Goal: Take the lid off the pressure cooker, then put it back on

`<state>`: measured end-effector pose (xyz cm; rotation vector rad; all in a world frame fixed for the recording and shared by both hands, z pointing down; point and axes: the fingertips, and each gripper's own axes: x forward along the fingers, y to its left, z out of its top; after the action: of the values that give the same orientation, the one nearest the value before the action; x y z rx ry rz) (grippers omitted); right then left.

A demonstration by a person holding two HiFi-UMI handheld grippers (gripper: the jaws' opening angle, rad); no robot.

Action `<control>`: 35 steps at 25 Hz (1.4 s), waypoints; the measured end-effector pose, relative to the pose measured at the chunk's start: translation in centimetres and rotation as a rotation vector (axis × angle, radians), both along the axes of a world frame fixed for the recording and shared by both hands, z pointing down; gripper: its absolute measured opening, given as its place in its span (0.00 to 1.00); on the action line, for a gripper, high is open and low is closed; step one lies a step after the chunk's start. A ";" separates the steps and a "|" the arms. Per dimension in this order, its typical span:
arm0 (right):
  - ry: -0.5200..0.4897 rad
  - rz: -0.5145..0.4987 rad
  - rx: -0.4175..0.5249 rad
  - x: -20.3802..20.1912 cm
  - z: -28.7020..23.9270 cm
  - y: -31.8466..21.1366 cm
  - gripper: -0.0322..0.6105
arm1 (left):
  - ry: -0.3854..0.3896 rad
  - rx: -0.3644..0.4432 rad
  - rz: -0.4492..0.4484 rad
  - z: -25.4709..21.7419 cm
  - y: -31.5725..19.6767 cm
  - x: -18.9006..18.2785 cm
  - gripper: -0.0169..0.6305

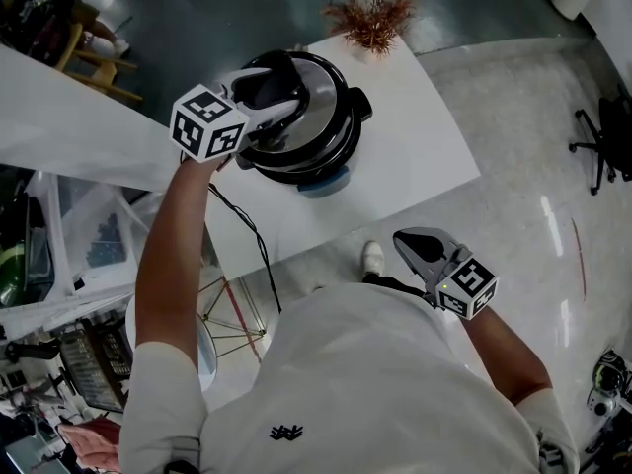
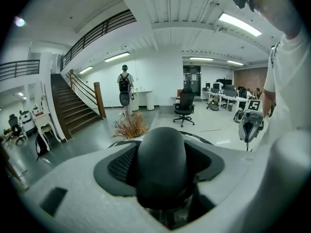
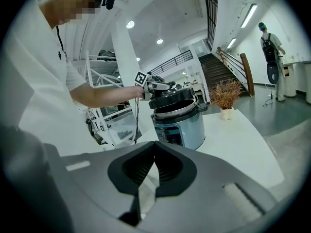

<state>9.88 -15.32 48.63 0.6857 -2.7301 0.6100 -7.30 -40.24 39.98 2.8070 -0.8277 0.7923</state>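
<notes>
- Gripping the dark handle [image 2: 162,159] of the lid [image 1: 321,97], the left gripper [image 1: 272,92] has its jaws set wide around that knob, pads pressed to its sides.
- Lid hangs tilted just above the rim of the pressure cooker [image 3: 182,125], whose open mouth shows beneath it; I cannot tell whether the lid's far edge touches the pot.
- Cooker stands on the white table [image 1: 425,156], near a dried plant [image 1: 373,16] at the table's far edge.
- Right gripper [image 1: 420,248] hovers off the table over the floor, well apart from the cooker, jaw tips together with nothing between them.
</notes>
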 end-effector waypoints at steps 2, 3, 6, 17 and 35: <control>0.000 -0.010 0.003 -0.1 -0.1 -0.2 0.07 | 0.009 0.002 -0.005 -0.5 0.0 -0.2 0.50; -0.001 -0.015 0.005 -0.2 -0.1 -0.2 0.07 | 0.013 0.004 -0.008 -0.8 0.1 -0.3 0.50; -0.002 -0.028 0.004 -0.5 -0.2 -0.2 0.07 | 0.016 0.016 -0.022 -1.7 0.4 -1.1 0.50; -0.010 -0.097 0.023 -3.8 -0.8 1.2 0.07 | 0.012 0.043 -0.084 -4.4 3.5 -6.3 0.50; -0.009 -0.183 0.047 -10.1 -1.9 5.6 0.07 | -0.008 0.064 -0.184 -6.6 11.4 -16.7 0.50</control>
<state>-0.20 -9.72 46.72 0.4367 -2.7821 0.5093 -24.03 -28.85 33.34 2.7318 -1.1122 0.7607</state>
